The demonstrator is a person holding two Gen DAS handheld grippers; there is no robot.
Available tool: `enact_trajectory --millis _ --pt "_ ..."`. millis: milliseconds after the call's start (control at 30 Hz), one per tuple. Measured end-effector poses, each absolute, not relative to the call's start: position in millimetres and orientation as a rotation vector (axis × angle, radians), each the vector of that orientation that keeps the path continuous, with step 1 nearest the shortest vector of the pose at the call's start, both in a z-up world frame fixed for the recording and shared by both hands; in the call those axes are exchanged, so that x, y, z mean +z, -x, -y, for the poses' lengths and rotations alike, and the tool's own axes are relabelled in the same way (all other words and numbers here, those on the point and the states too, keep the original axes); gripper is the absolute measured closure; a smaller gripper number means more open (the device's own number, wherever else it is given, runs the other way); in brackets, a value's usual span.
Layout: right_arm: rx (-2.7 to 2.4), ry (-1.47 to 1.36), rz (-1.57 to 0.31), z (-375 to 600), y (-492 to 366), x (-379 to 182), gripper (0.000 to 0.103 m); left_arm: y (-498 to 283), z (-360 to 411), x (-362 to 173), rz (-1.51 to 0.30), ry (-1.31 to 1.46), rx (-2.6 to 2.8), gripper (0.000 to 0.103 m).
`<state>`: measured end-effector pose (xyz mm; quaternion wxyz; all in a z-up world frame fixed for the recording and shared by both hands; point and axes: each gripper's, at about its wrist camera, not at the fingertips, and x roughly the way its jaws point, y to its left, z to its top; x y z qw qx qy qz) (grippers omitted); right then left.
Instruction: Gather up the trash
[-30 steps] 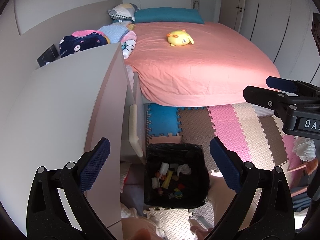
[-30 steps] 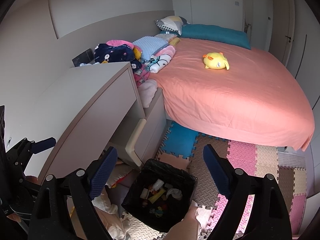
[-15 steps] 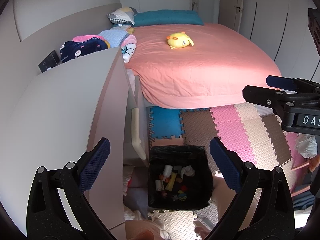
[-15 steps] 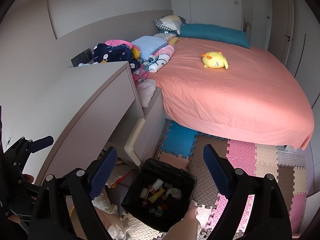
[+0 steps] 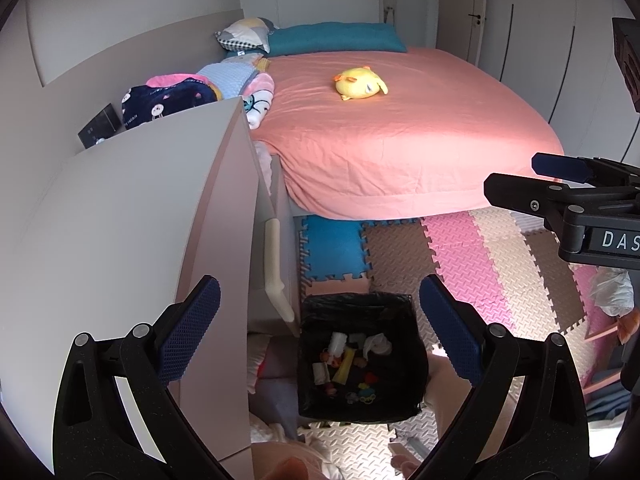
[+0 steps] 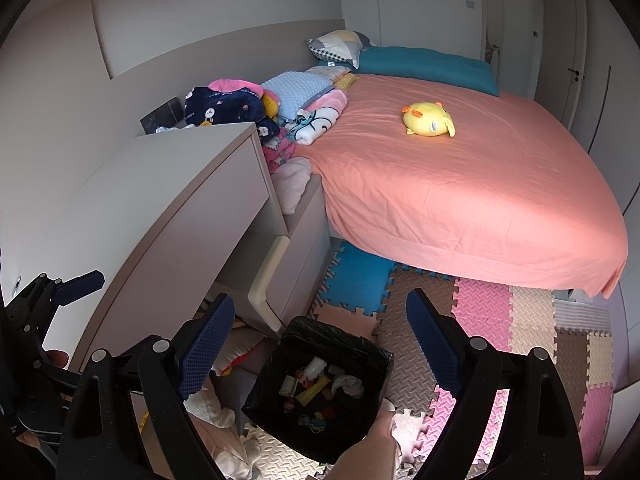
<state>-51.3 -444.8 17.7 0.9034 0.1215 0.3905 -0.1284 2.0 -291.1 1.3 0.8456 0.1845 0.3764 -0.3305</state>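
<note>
Left gripper and right gripper both gape wide, holding nothing, above the floor.

The pink bed fills the room; the grey bench stands beside it; the black-lined trash bin, scraps inside, sits on foam mats at the bench's foot.

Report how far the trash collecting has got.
Done: the black-lined trash bin on the foam mat already holds wrappers, crumpled tissue and small scraps. In hand: nothing; the left gripper and right gripper both hang open and empty above the bin. Left: no loose trash stands out; the white crumpled thing at the right edge is too unclear to judge.
</note>
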Motion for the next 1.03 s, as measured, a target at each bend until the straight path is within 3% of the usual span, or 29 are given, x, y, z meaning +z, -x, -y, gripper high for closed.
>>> enact_trajectory --millis 1033 --pt "-0.267 -0.253 -0.816 447.1 57.8 10.4 0.016 -4.5 291.8 -4.1 -0.807 -0.390 -0.688 0.007"
